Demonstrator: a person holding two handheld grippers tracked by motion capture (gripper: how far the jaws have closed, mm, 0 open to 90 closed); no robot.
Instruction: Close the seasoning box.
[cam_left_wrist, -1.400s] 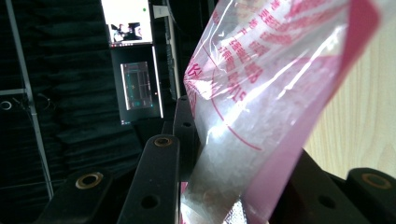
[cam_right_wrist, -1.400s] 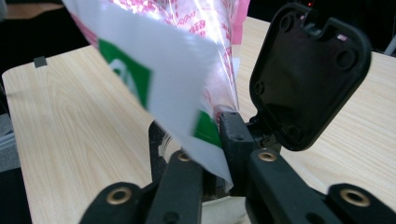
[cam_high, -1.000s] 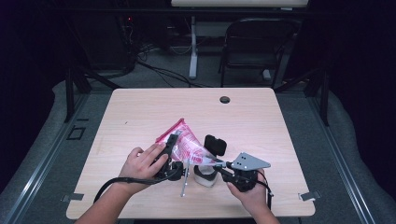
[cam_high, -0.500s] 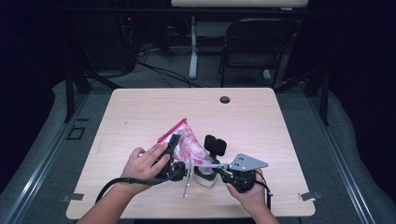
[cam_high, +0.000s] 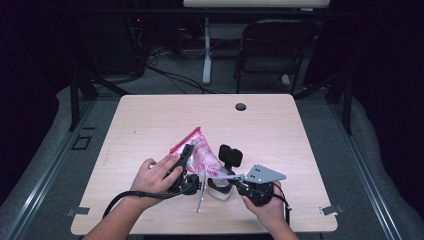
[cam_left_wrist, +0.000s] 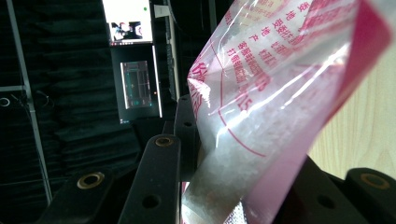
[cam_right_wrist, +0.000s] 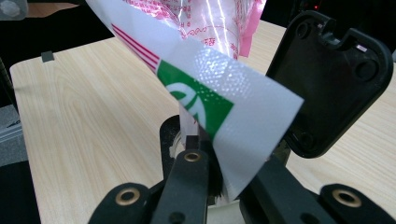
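Note:
A clear plastic bag (cam_high: 200, 150) printed in pink and red stands tilted over the middle of the wooden table (cam_high: 280, 130). My left gripper (cam_high: 187, 167) is shut on its lower left part; in the left gripper view the bag (cam_left_wrist: 271, 93) runs up from between the black jaws of the left gripper (cam_left_wrist: 238, 186). My right gripper (cam_high: 227, 180) comes in from the right. Its jaws have just been closing and now pinch a white flap with a green mark (cam_right_wrist: 224, 93) at the bag's bottom, so the right gripper (cam_right_wrist: 224, 182) is shut on it.
A black rounded plate (cam_high: 230, 155) stands just right of the bag, close to the right jaw (cam_right_wrist: 327, 79). A white cup (cam_high: 220, 191) and a thin metal rod (cam_high: 201, 197) lie under the grippers. A cable hole (cam_high: 241, 106) sits near the far edge. A chair (cam_high: 272, 50) stands behind.

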